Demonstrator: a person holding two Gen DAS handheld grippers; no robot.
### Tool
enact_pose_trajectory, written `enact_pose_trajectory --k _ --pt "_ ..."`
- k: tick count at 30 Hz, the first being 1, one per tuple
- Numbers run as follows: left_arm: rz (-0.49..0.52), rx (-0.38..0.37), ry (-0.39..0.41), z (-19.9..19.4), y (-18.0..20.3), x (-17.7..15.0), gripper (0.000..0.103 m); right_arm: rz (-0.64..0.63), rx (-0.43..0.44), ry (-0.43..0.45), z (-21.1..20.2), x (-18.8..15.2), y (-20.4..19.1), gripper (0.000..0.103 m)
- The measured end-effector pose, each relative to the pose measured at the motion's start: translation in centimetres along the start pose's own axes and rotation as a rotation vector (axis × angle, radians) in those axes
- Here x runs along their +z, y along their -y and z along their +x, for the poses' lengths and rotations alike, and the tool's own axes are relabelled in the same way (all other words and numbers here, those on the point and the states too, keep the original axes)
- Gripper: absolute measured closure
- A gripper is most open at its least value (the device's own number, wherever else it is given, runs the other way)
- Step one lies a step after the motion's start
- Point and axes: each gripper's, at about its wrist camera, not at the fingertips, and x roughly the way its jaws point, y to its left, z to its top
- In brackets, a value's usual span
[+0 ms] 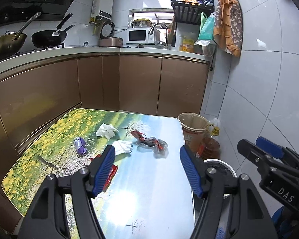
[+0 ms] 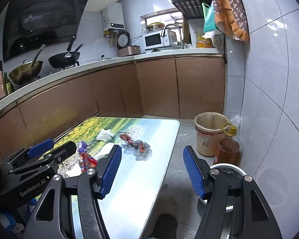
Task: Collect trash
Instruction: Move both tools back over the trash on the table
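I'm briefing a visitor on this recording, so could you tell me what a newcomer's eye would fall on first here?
Probably the table with its bright printed landscape, and the trash strewn across its middle: a crumpled white tissue, a purple wrapper and a clear plastic bag with red scraps. Next, the open left gripper and right gripper in the foreground, and the lined bin on the floor by the tiled wall.

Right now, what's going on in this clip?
A person holding a gripper in each hand is clearing trash off a small table in a kitchen. Both the left gripper and the right gripper are open and empty, held above the table's near end. Still lying on the table: a crumpled white tissue, a purple wrapper, a clear plastic bag with red bits and a red packet. A lined bin stands on the floor beside the table.
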Motion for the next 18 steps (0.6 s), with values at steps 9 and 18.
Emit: enact_pose_trajectory --k 9,18 --pt "0.008 0.021 0.009 -0.6 0.0 -0.3 0.037 0.008 0.001 0.015 -0.6 0.2 0.4 0.039" --pt "0.011 0.061 0.019 -1.4 -1.3 -0.5 0.037 -0.010 0.025 0.017 -0.6 0.2 -0.6 0.039"
